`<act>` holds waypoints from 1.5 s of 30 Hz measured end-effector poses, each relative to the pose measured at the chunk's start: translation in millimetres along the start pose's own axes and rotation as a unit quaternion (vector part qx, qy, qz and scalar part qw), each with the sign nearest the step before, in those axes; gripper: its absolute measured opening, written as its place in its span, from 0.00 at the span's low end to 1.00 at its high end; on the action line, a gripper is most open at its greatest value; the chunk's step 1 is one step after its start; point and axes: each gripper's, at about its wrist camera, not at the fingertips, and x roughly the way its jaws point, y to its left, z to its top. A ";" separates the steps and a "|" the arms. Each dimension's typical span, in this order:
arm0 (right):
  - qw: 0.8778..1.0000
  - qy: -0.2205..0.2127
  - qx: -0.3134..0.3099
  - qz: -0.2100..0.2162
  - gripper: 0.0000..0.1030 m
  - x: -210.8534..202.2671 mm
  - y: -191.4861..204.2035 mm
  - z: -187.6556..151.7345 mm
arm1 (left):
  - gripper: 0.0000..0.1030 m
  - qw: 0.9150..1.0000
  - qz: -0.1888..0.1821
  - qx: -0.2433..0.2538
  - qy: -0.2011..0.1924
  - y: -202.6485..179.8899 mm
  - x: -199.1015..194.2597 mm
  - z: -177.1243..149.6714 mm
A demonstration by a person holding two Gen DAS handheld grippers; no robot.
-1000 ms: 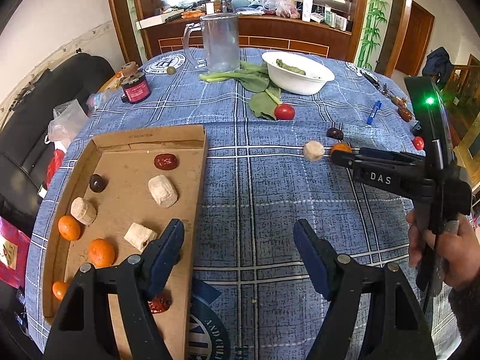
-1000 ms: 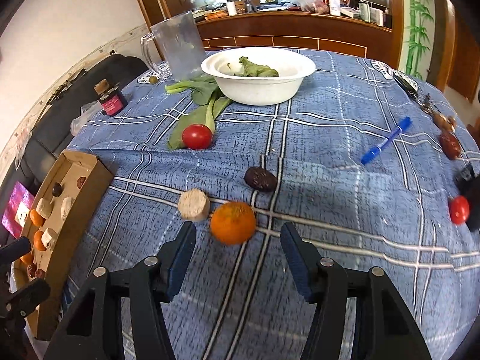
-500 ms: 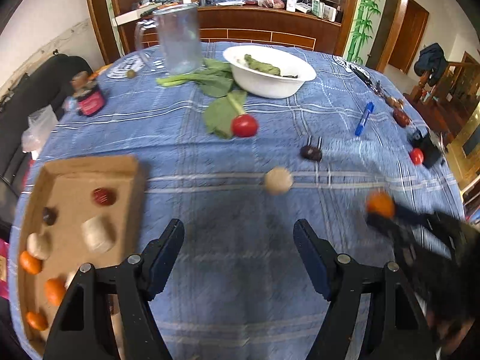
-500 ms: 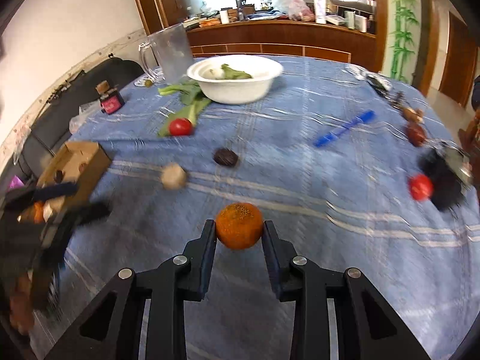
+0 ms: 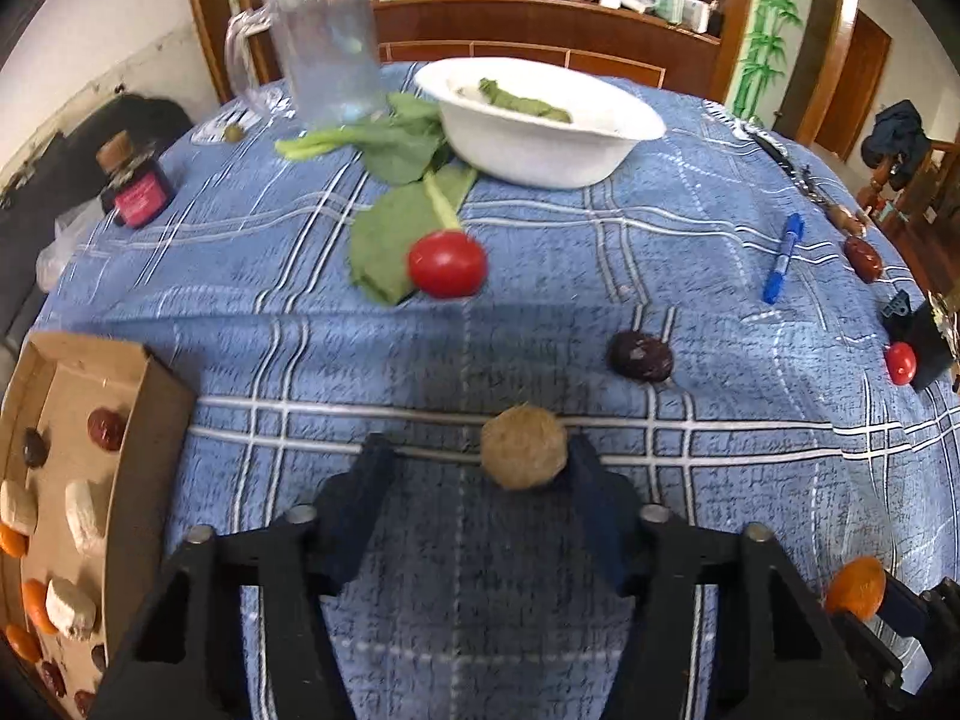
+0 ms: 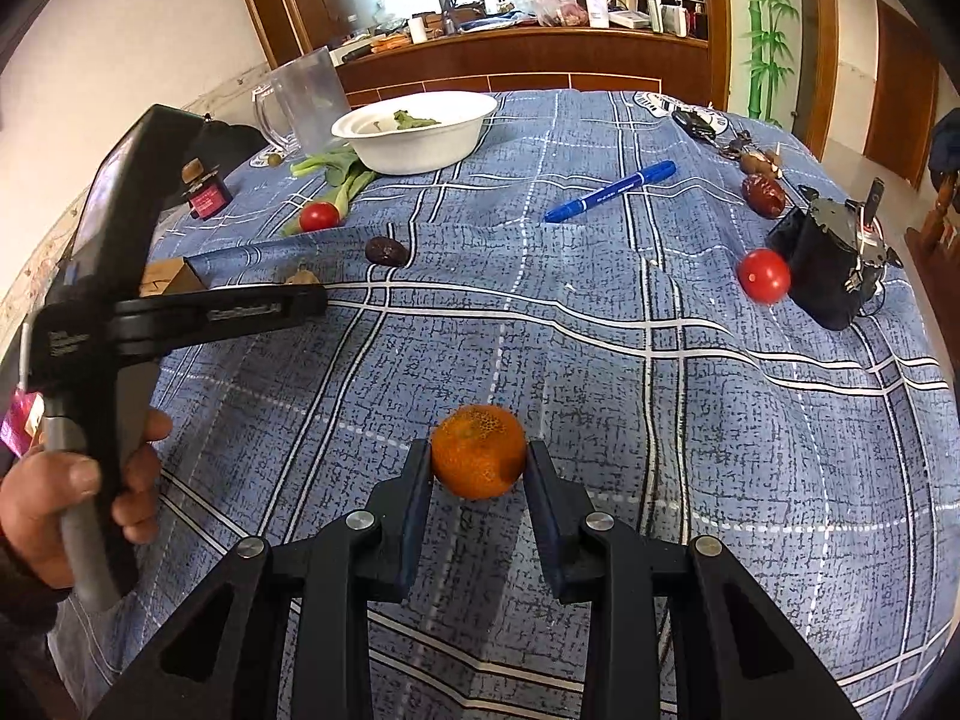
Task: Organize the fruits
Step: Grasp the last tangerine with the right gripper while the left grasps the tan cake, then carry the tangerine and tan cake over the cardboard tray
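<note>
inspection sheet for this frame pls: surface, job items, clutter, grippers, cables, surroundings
Surface: blue plaid tablecloth, wrinkled.
Job's things: orange in the right gripper; tan round piece between the left gripper's fingers; cardboard tray already holding fruit; dark date and tomato loose.
Clutter: white bowl, greens, clear jug, blue marker, small bottle, keys.
Grippers: right gripper shut on orange; left gripper has just been closing, left pad not touching.
Cables: nothing seen.
Surroundings: wooden counter, cluttered.
</note>
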 end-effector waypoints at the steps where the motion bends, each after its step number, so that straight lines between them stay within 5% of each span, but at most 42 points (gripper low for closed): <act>1: 1.000 -0.001 0.002 0.001 0.32 -0.9 0.0 -0.7 | 0.26 1.000 -0.003 0.005 -0.002 -2.4 -0.7 -0.1; 22: 1.000 -0.007 0.006 -0.014 0.32 -35.5 31.3 -36.9 | 0.25 0.998 -0.052 0.029 -0.021 27.9 -95.7 -68.4; 33: 1.000 -0.011 0.002 0.006 0.32 -42.7 82.9 -39.6 | 0.25 0.997 -0.065 -0.009 -0.029 96.5 -143.1 -98.5; 45: 0.995 -0.014 -0.068 0.066 0.33 -20.9 191.9 -1.2 | 0.25 0.995 -0.018 -0.082 -0.052 208.9 -167.9 -109.6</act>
